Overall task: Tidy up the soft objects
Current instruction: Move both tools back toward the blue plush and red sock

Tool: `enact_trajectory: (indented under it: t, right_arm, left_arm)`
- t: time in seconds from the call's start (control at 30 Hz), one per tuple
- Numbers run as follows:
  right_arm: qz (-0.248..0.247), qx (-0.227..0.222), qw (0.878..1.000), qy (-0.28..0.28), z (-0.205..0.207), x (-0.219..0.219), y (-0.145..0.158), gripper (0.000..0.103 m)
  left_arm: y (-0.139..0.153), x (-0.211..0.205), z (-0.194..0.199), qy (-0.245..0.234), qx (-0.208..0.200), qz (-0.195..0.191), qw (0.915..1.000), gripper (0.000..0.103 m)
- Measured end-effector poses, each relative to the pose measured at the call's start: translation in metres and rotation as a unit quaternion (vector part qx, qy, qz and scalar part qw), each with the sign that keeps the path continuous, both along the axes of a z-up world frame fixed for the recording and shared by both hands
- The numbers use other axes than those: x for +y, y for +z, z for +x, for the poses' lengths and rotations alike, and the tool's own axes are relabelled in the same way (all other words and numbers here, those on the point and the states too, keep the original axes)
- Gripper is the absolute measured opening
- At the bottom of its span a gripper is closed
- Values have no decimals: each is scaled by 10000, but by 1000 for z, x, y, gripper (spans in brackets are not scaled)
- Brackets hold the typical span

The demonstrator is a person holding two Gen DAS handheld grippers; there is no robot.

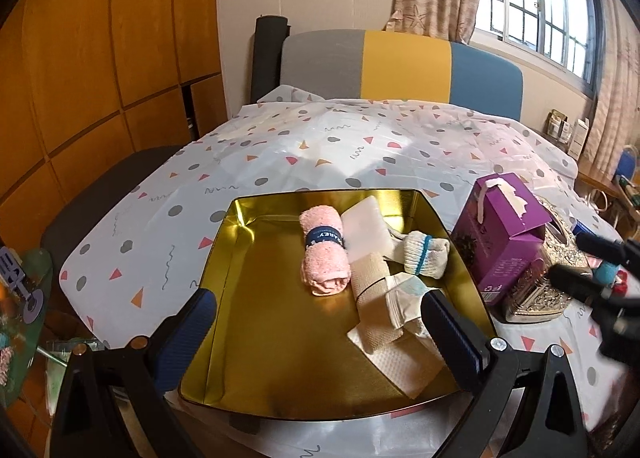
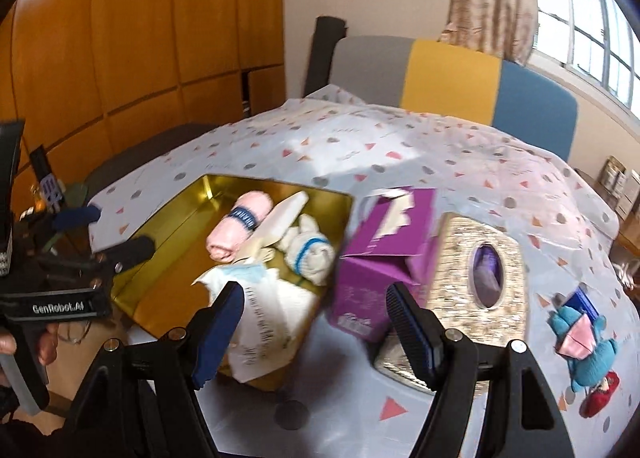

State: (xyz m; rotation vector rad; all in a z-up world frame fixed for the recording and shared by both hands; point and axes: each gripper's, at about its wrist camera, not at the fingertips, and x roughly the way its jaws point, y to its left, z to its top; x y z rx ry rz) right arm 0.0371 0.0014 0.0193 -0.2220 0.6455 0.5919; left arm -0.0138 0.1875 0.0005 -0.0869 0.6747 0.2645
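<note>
The tray (image 1: 224, 298) in the centre of the left wrist view is gold metal, glossy and mirror-like. Inside it, the pink towel roll (image 1: 324, 258) is fluffy terry cloth, the beige bandage (image 1: 372, 298) is ribbed elastic cloth, and the white napkin (image 1: 404, 366) is embossed paper. At right, the purple box (image 1: 500, 242) is matt cardboard. The tablecloth (image 1: 360, 138) looks like thin, slightly shiny plastic. In the upper left, the wall panels (image 1: 100, 58) are smooth wood.

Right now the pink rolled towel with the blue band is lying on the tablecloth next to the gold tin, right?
Not quite. The pink rolled towel with the blue band lies inside the gold tin, beside the other soft things, as the left wrist view shows.
</note>
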Motion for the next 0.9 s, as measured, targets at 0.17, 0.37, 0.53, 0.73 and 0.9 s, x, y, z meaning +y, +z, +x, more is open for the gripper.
enact_trajectory:
  t: [0.17,0.37,0.53,0.73,0.9]
  right_arm:
    - [276,-52,9982,-525,12,-41,11,75]
    - [501,-18,9895,-1352,31,-104,19,75]
    - [523,-9,9765,-2092,40,-157,20,75]
    - [822,98,9474,-3091,50,-228,18,75]
    - [1186,188,9135,-3888,55,-284,15,75]
  left_arm:
    - [2,-6,1,-112,-2,-20,9999,103]
    - [1,-17,3,-244,49,58,9997,103]
    - [0,-30,6,-407,90,145,9990,103]
    - [1,-46,9,-671,113,234,9974,103]
    - [4,-58,12,-858,129,271,9959,103]
